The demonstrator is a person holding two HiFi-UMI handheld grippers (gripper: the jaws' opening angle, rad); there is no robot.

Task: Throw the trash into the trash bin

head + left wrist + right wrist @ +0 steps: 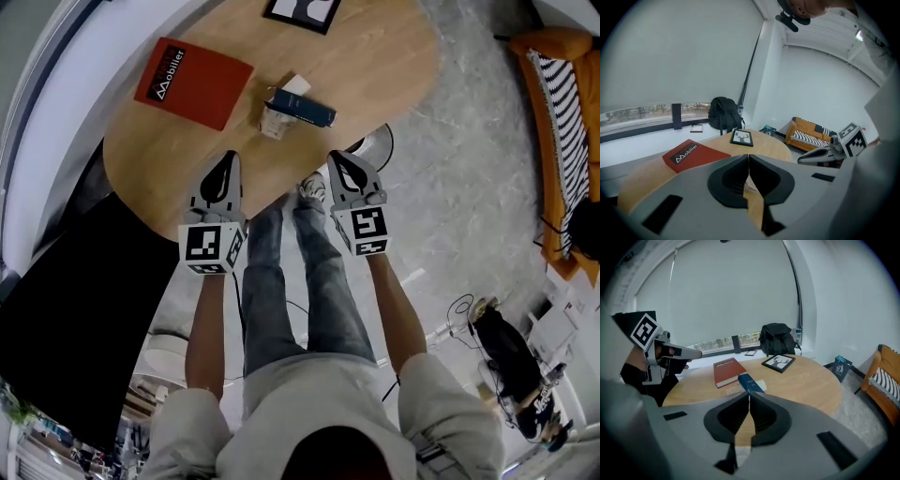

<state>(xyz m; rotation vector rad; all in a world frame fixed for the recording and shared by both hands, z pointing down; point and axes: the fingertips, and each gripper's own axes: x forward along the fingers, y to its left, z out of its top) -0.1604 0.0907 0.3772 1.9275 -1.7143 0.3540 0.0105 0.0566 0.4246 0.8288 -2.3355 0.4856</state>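
On the round wooden table [375, 66] lies a dark blue box [302, 108] with a crumpled whitish wrapper [275, 122] beside it; the right gripper view shows the box [750, 382] just beyond the jaws. A small blue bin [841, 366] stands on the floor past the table's right side. My left gripper [228, 161] hovers over the table's near edge, shut and empty, its jaws meeting [748, 157]. My right gripper [339, 159] hangs level with it, to the right of the box, also shut with nothing held [749, 394].
A red book [192, 82] lies at the table's far left and a framed picture [302, 11] at the far edge. A black backpack [777, 339] sits by the window. An orange sofa [558, 122] stands to the right. The person's legs [281, 272] are below the table edge.
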